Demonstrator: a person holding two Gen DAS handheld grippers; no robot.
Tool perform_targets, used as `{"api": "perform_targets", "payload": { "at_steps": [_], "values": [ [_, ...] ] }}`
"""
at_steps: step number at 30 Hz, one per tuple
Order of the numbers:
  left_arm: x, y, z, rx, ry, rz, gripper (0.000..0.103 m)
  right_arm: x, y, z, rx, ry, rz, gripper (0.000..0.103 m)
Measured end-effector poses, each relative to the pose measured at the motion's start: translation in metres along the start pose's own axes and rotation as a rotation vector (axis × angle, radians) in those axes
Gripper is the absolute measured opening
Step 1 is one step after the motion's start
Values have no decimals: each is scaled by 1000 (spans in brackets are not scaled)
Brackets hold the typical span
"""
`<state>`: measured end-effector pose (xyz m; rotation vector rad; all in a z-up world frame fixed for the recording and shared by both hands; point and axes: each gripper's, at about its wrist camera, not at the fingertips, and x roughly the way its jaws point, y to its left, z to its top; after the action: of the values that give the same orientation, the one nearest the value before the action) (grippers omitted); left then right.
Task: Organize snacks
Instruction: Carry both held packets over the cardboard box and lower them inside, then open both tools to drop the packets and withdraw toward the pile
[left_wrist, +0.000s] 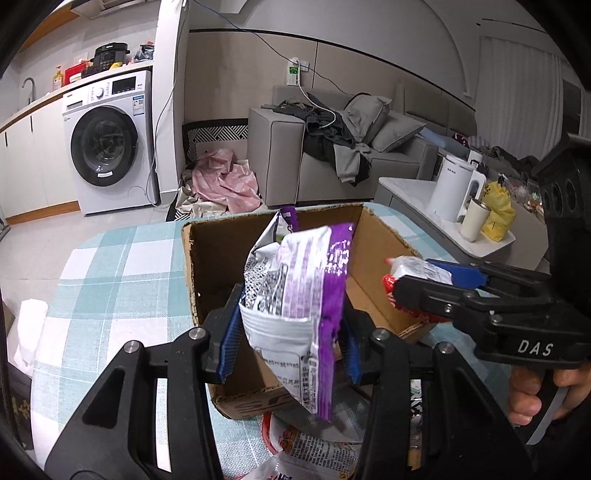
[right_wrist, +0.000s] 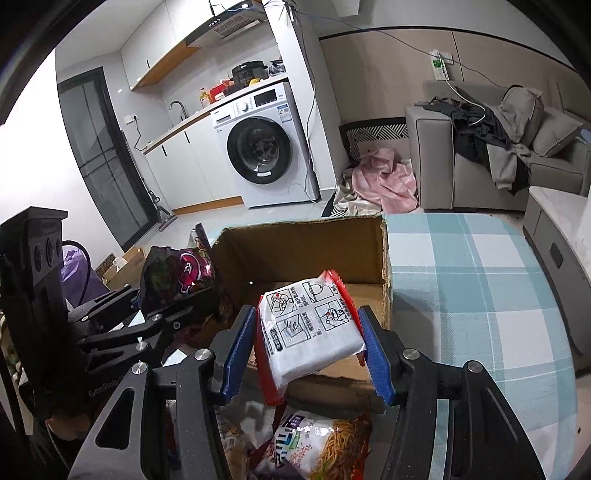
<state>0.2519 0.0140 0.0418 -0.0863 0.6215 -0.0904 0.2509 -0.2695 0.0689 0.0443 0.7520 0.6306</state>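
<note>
Between the blue pads of my left gripper (left_wrist: 288, 332) hangs a purple and white snack bag (left_wrist: 295, 295), pinched near its lower middle and held over the open cardboard box (left_wrist: 207, 258). It looks light and puffy, with thin, glossy film, so I judge it slippery and easy to crush; the flat crimped seam would be the safer place to hold it. My right gripper (right_wrist: 308, 347) is closed on a red and white packet (right_wrist: 306, 325), which lies flat between the pads and is gripped by its two long sides, above the near wall of the same box. This one seems firmer, like a pressed block, but probably brittle inside, so a gentle squeeze should be enough. Below both grippers, more snack bags (right_wrist: 317, 443) lie on the table in front of the box. The box stands on a blue checked tablecloth (right_wrist: 480, 277), and its inside looks almost empty.
</note>
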Motion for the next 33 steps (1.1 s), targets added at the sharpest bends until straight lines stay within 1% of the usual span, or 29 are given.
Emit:
{"api": "perform_targets", "payload": {
  "at_steps": [5,7,8,9,11,14,17,23,25,27,29,30,32,33],
  "values": [
    [11,5,-7,11,35,6,43,9,0,-3,-7,12,2,56],
    [18,10,-10,5,62,23,42,11,2,-5,-6,31,21,56],
    [16,13,-13,9,54,18,42,14,2,-6,1,38,31,56],
    [16,14,-14,16,56,12,42,14,4,-7,-7,32,30,56],
    [16,14,-16,29,62,11,42,18,7,-9,-13,49,43,56],
    [13,15,-20,35,59,11,42,21,13,-12,-36,54,32,56],
    [10,15,-22,42,61,11,42,20,12,-12,-26,58,59,56],
    [3,11,-24,44,63,12,42,23,10,-10,-18,54,58,57],
    [1,11,-25,35,61,5,42,23,8,-10,-13,46,50,63],
    [-3,11,-25,30,56,5,43,18,7,-10,-8,18,37,66],
    [-8,11,-23,29,43,13,50,11,7,-10,-15,-16,25,71],
    [-12,11,-22,29,32,17,53,8,6,-9,-19,-28,23,76],
    [-21,10,-20,26,16,10,73,-2,6,-7,-26,-52,14,78],
    [-28,10,-19,22,5,1,76,-6,6,-6,-29,-57,6,80]
  ]
}}
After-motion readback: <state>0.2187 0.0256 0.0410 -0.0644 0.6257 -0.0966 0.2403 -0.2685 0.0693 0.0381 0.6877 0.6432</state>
